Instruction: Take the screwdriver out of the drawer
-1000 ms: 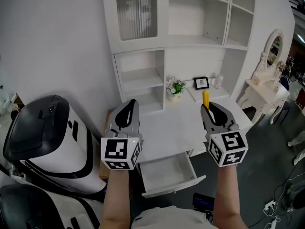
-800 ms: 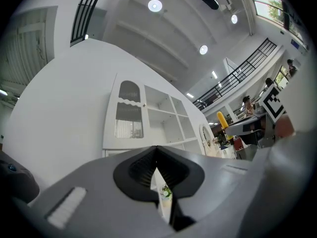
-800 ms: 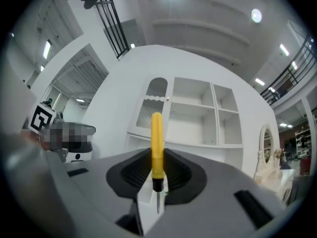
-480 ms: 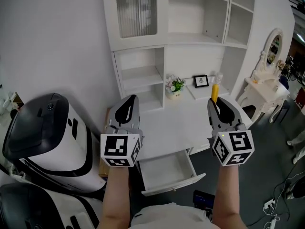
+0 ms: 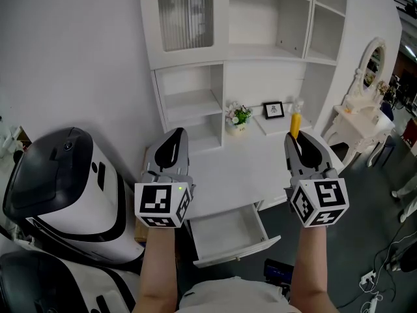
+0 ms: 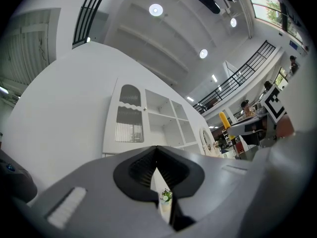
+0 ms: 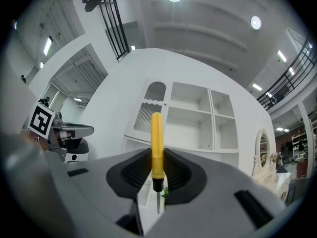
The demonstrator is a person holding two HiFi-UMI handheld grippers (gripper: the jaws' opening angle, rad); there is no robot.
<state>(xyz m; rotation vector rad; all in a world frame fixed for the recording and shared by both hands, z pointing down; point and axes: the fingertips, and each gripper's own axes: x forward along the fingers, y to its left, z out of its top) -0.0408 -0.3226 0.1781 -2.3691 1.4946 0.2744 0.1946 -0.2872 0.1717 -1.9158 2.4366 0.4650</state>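
Note:
A screwdriver with a yellow handle (image 5: 295, 124) stands upright between the jaws of my right gripper (image 5: 298, 140), which is shut on it above the white desk (image 5: 241, 165). In the right gripper view the handle (image 7: 156, 143) rises from the jaw tips and the thin metal shaft (image 7: 158, 202) points down. My left gripper (image 5: 171, 142) hovers over the desk's left side, shut with nothing in it; its pads (image 6: 148, 166) meet. The drawer (image 5: 229, 233) under the desk stands pulled open and looks empty.
A white hutch with shelves (image 5: 195, 106) rises behind the desk. A small flower pot (image 5: 239, 119) and a picture frame (image 5: 275, 112) sit at the desk's back. A white and black machine (image 5: 65, 188) stands left, a dressing table with mirror (image 5: 361, 116) right.
My right gripper has carried the screwdriver up and to the right, toward the back of the desk. The left gripper has stayed where it was.

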